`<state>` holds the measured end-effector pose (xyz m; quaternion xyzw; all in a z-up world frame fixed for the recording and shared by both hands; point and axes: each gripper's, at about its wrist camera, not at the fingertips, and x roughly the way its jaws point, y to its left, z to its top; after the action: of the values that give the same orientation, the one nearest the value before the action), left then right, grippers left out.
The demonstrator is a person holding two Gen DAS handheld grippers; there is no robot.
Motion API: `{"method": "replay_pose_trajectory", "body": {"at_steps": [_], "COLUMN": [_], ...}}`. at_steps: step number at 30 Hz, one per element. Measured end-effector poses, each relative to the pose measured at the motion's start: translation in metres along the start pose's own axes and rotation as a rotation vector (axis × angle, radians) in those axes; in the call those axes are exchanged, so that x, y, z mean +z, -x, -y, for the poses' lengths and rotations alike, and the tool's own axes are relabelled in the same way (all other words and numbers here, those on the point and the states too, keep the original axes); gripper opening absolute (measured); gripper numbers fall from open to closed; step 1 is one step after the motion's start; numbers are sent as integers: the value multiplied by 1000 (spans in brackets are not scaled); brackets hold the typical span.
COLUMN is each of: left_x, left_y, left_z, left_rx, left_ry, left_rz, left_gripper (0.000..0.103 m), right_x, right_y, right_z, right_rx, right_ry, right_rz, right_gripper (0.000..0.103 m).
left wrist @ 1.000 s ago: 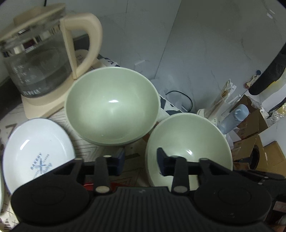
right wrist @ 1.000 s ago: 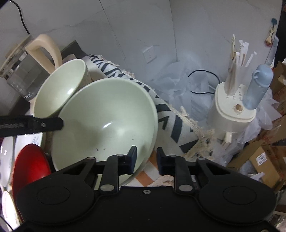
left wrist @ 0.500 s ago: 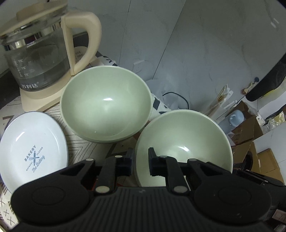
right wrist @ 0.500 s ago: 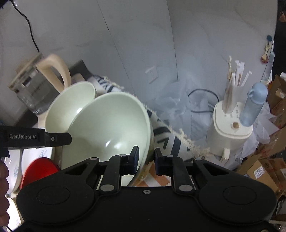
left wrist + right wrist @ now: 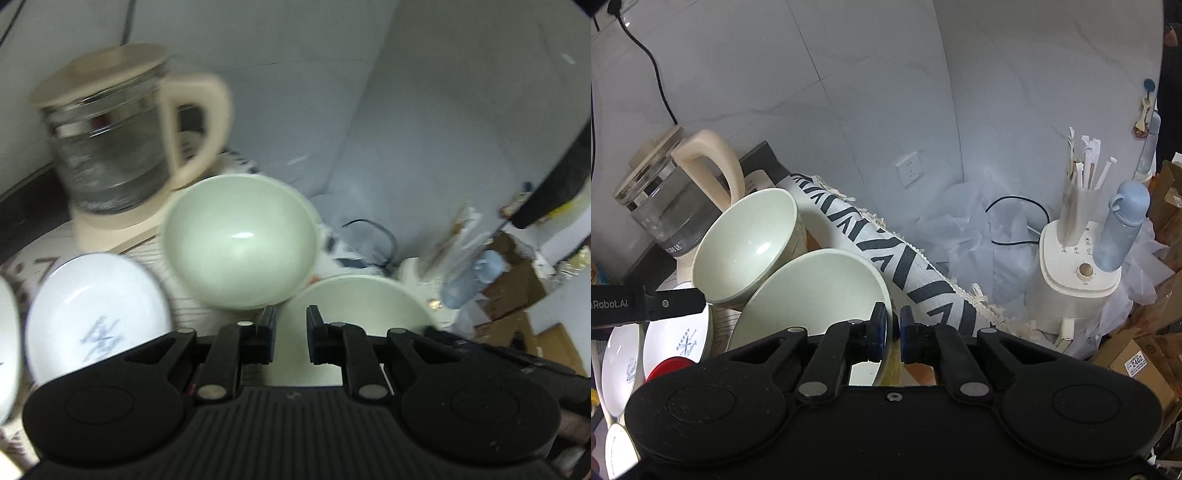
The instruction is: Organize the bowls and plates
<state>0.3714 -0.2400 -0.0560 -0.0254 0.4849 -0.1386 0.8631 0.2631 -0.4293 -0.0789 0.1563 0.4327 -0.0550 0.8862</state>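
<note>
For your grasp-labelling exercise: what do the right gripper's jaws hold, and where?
The right gripper holds the nearer pale green bowl by its right rim, jaws just closed across it.

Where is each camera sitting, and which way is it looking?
Left wrist view: sits on the left tongs, facing forward and down at the farther bowl, nearer bowl, kettle and white plate; only those tongs show, just been closing, the nearer bowl's edge between them.
Right wrist view: sits on the right tongs, facing down past the nearer bowl toward the striped cloth and wall; these tongs just closed on its rim; the left tongs poke in at left.
Shared: both bowls, kettle, blue bottle.
</note>
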Motion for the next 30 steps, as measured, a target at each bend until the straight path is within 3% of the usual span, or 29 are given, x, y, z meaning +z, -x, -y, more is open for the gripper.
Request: {"method": "replay_pose_trajectory", "body": {"at_steps": [5,9,15,18,25,30], "left_x": [-1,-5,-11,-14,-21,-22], "left_y": [-11,-18,-40,-51,-62,-52], "left_z": [-18,-21,-16,-16,-16,-9], "left_rx": [21,12,29,33,-12,7], "left_ry": [44,57,31,39,74,87], "left_rz": [-38,-58,-111,-143,-171,-136], "left_gripper": [29,47,48,43,6,4], "right_x": [-3,-4,-7,-7,-4,-1], "right_y": [-7,-11,-14,-16,-17,-12], "right_z": [3,7,13,12,7,5], "right_rx": [-5,2,26,28,37,23], "right_ry": [-15,-31,-49,-37,-13,-8], "right_rz": [-21,-33,-26,-27,-37,-26], "right_gripper": [6,7,7,7,6,6]}}
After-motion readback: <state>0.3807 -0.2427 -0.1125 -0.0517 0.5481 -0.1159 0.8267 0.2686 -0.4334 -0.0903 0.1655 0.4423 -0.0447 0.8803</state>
